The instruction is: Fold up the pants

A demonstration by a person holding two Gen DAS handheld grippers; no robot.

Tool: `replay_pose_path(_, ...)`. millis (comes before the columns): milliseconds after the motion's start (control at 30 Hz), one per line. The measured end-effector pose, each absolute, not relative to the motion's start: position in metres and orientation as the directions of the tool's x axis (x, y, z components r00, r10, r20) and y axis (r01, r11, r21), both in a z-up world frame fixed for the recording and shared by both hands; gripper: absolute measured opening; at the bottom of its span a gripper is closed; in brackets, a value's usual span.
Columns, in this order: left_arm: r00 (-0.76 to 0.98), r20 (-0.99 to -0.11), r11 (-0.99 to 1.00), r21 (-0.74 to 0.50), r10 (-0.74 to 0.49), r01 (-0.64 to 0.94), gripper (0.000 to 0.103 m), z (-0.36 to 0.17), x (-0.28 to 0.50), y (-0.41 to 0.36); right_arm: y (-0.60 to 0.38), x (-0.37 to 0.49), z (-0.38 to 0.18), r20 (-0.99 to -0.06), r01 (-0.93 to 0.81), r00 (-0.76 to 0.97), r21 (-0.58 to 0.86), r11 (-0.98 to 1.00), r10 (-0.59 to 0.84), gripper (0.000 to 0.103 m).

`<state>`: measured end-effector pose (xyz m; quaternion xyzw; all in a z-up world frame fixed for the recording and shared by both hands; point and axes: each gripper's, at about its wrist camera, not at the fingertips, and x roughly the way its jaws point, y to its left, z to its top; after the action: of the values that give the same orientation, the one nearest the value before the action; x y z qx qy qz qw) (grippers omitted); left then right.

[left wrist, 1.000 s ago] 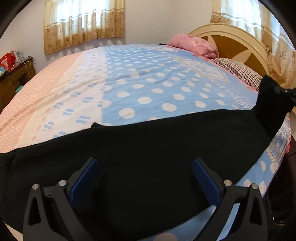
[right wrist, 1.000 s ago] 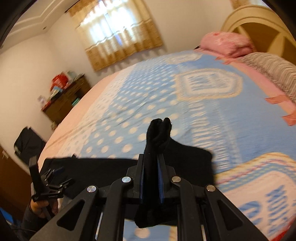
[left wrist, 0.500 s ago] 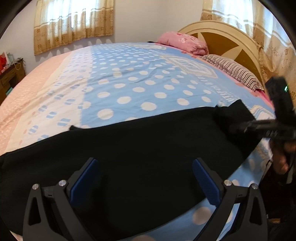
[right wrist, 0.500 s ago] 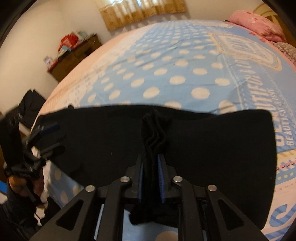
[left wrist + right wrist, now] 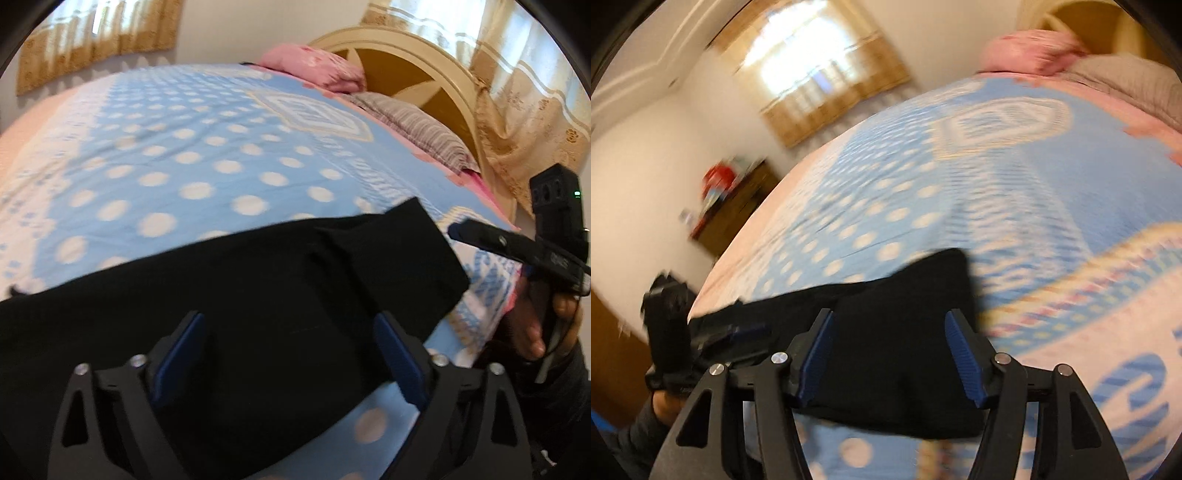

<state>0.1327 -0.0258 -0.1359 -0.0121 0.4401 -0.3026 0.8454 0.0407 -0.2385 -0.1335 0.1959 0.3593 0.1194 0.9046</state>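
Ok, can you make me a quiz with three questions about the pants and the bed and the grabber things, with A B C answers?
1. Where do the black pants lie?
A. on the near edge of the bed
B. on the pink pillow
C. on the floor

2. What colour are the dots on the blue bedspread?
A. red
B. white
C. green

3. How is the right gripper now?
A. shut on the pants
B. shut on a pillow
C. open, nothing pinched

Answers:
1 A, the pants stretch along the bed's near side.
2 B, the dots look white on blue.
3 C, its jaws have just been opening and its blue pads stand apart, with the cloth lying flat below.
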Motion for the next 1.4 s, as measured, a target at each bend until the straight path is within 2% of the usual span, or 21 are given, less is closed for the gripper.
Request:
replay_pose_path(67, 0.394, -0.738, 0.799, -0.321, -0.547, 0.509, 0.081, -0.137, 0.135, -0.042, -0.247, 0.037, -0.134, -0.583, -0.058, 0.742, 0.435, 0.898, 0.331, 0.063)
replay_pose_path(200, 0.349, -0.749, 0.79, -0.366, -0.564, 0.491, 0.079, -0.143, 0.142, -0.063, -0.249, 0.028, -0.131, -0.545, -0.074, 0.779, 0.412, 0.908, 0.31, 0.063)
replay_pose_path(333, 0.33, -0.744, 0.789, -0.415, -0.581, 0.453, 0.07, -0.147, 0.152, -0.074, -0.252, 0.023, -0.132, -0.527, -0.079, 0.793, 0.407, 0.91, 0.304, 0.063)
replay_pose_path(400, 0.318, -0.743, 0.782, -0.424, -0.588, 0.457, 0.056, -0.147, 0.154, -0.079, -0.249, 0.025, -0.136, -0.529, -0.087, 0.787, 0.415, 0.906, 0.318, 0.063)
replay_pose_path(433, 0.313, -0.746, 0.782, -0.424, -0.588, 0.458, 0.04, -0.147, 0.154, -0.081, -0.247, 0.025, -0.138, -0.53, -0.086, 0.788, 0.408, 0.909, 0.312, 0.063)
replay_pose_path(467, 0.312, -0.751, 0.784, -0.417, -0.582, 0.459, 0.012, -0.148, 0.154, -0.082, -0.246, 0.025, -0.139, -0.531, -0.085, 0.792, 0.393, 0.916, 0.301, 0.063)
replay_pose_path(667, 0.337, -0.709, 0.759, -0.434, -0.62, 0.485, 0.011, -0.129, 0.148, -0.064, -0.245, 0.017, -0.134, -0.495, -0.088, 0.825, 0.365, 0.927, 0.273, 0.063)
replay_pose_path(900, 0.462, -0.689, 0.821, -0.379, -0.558, 0.427, 0.011, -0.088, 0.154, 0.009, -0.237, 0.019, -0.138, -0.512, -0.109, 0.811, 0.341, 0.934, 0.282, 0.064)
replay_pose_path(1133, 0.479, -0.748, 0.885, -0.338, -0.459, 0.32, 0.011, -0.108, 0.15, 0.07, -0.22, 0.016, -0.139, -0.524, -0.154, 0.801, 0.289, 0.945, 0.291, 0.064)
replay_pose_path(1400, 0.458, -0.77, 0.895, -0.363, -0.444, 0.258, 0.011, -0.133, 0.15, 0.086, -0.194, 0.012, -0.142, -0.543, -0.24, 0.779, 0.206, 0.949, 0.315, 0.064)
